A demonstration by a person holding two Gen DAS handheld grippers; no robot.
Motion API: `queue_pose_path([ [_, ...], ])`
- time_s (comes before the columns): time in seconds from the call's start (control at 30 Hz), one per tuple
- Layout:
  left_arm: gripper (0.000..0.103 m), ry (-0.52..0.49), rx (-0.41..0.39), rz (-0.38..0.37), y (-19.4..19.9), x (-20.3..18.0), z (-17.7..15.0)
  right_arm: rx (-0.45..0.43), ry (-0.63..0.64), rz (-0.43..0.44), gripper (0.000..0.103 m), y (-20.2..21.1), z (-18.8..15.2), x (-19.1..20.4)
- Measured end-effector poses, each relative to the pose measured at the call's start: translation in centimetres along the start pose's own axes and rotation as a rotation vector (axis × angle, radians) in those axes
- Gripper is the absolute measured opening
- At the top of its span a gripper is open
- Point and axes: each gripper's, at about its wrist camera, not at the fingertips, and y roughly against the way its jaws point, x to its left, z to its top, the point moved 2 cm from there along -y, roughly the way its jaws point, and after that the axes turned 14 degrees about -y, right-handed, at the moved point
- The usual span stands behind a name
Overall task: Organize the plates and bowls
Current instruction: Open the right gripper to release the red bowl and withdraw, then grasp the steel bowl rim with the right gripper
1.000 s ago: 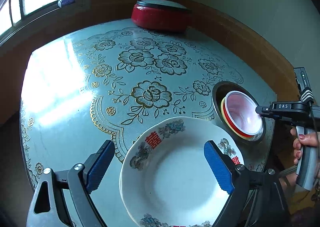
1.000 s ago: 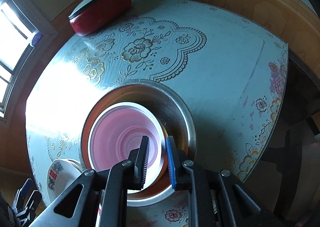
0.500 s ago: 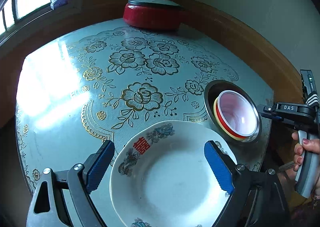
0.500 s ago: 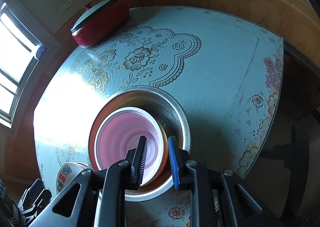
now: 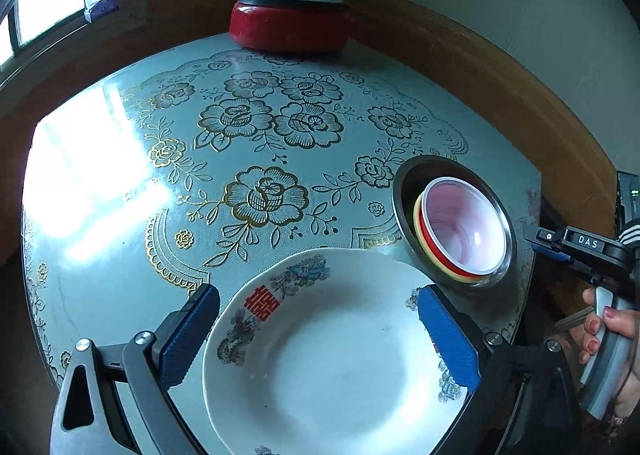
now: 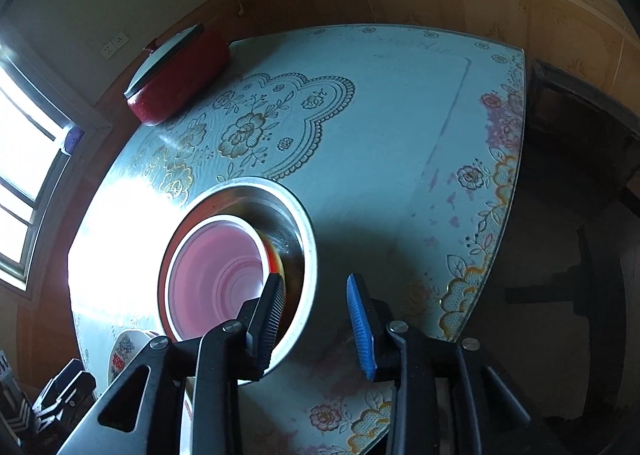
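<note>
A white plate [image 5: 340,367] with a red character and blue-green flowers lies on the table, also seen as the plate [image 6: 124,351]. My left gripper [image 5: 318,337] hovers over it, jaws still opening; its blue pads do not press on the plate. A steel bowl [image 5: 404,191] holds a red-and-yellow bowl [image 5: 430,251], and a pink bowl [image 5: 464,231] is nested in that. My right gripper [image 6: 316,319] stands at the steel bowl's [image 6: 306,223] near rim beside the pink bowl [image 6: 220,275], jaws opening, gripping nothing. From the left wrist the right gripper [image 5: 538,241] shows clear of the stack.
A red pot [image 5: 288,27] with a grey lid sits at the table's far edge against the wood-panelled wall. The floral tablecloth [image 5: 260,135] covers the table. A window is at the left. A hand [image 5: 608,331] holds the right gripper past the table's right edge.
My right gripper's jaws have parted from the pink bowl's rim and it has drawn back to the right. The left jaws have widened a little over the plate.
</note>
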Motion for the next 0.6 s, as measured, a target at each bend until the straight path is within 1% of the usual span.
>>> queue_pose_path([
  [0.17,0.102,-0.002,0.02,-0.035,-0.8,0.1,1.4,0.019,-0.027,0.009,0.033,-0.5,-0.3,-1.0],
  [0.33,0.102,-0.011,0.039,-0.052,-1.8,0.0,3.4,0.028,-0.044,0.022,0.033,-0.9,-0.4,-1.3],
  [0.47,0.102,-0.023,0.077,-0.105,-3.5,-0.2,5.4,0.041,-0.059,0.021,0.033,-1.5,0.0,-1.4],
  [0.53,0.102,-0.021,0.075,-0.118,-4.0,-0.3,6.2,0.044,-0.063,0.018,0.033,-1.4,0.0,-1.3],
  [0.6,0.102,-0.033,0.069,-0.109,-4.5,-0.6,7.1,0.031,-0.043,0.027,0.033,-0.9,-0.1,-0.9],
])
